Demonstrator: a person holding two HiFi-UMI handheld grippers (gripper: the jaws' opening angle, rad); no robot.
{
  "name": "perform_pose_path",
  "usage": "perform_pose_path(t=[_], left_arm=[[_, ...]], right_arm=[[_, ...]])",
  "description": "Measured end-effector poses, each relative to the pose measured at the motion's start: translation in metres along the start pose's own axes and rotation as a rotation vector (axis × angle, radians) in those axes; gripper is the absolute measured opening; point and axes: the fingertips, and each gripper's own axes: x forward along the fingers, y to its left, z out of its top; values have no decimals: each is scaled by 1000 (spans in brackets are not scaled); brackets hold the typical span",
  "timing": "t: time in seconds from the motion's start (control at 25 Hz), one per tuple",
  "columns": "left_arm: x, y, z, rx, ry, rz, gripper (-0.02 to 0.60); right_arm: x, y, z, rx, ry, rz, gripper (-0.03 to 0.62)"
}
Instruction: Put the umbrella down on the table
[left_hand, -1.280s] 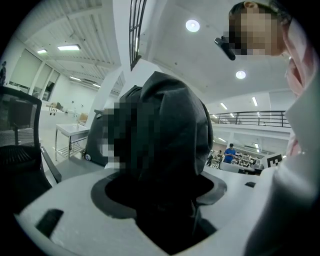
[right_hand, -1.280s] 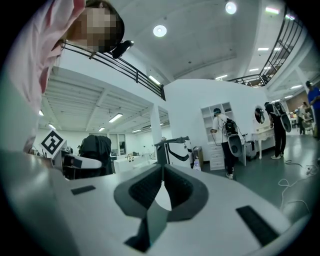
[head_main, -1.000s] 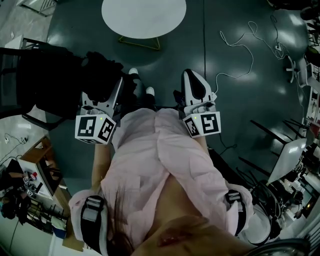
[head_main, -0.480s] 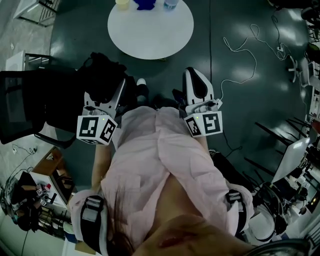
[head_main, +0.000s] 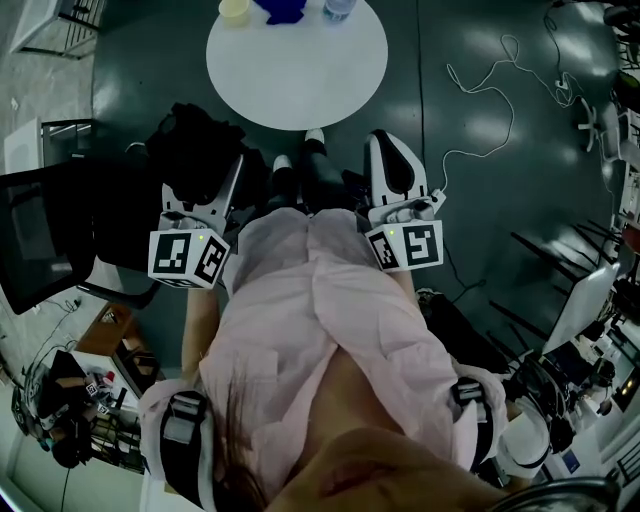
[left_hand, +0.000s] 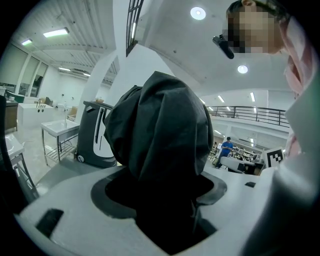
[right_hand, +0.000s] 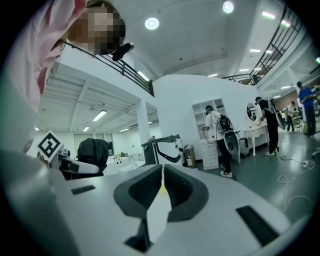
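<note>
Dark floor (head_main: 480, 200) underfoot, round white worktop (head_main: 300, 85) ahead of both grippers. It sits closer now than 1 s ago. The cup (head_main: 234, 10), blue item (head_main: 285, 8) and bottle (head_main: 340, 8) on its far side have come into the head view, and the person's shoes are almost at its near rim. Reads as the walk-up phase, nearly done. Set-down not begun.

L gripper (left_hand: 162, 200): jaws pinching the umbrella (left_hand: 160, 135), black folded fabric filling the gap and bulging out past the tips. R gripper (right_hand: 162, 187): jaws pressed together, nothing btwn them, level w/ the L one and apart from the umbrella.

Umbrella is off the worktop, carried out in front of the L jaws, short of the rim. Long axis looks to run along the jaws' own line, pointing away from the person toward the worktop and somewhat up. Can't tell handle end from tip, as the fabric hides both.

Probably needs the L jaws carried on over the near bare part of the worktop, clear of the cup, w/ the axis tipped flat before release.
</note>
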Motion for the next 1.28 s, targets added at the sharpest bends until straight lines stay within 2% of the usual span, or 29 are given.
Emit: perform_pose_path(t=[0.28, 0.68, 1.04, 1.28], left_arm=[[40, 6, 15, -11, 1, 44, 322], [106, 3, 24, -11, 5, 130, 322], [121, 13, 17, -5, 78, 162, 322], [145, 23, 22, 98, 194, 109, 322]], right_arm=[[51, -24, 12, 3, 6, 75, 34], [114, -86, 21, 3, 35, 183, 34], [128, -98, 20, 24, 43, 178, 34], [132, -107, 23, 46, 42, 127, 34]])
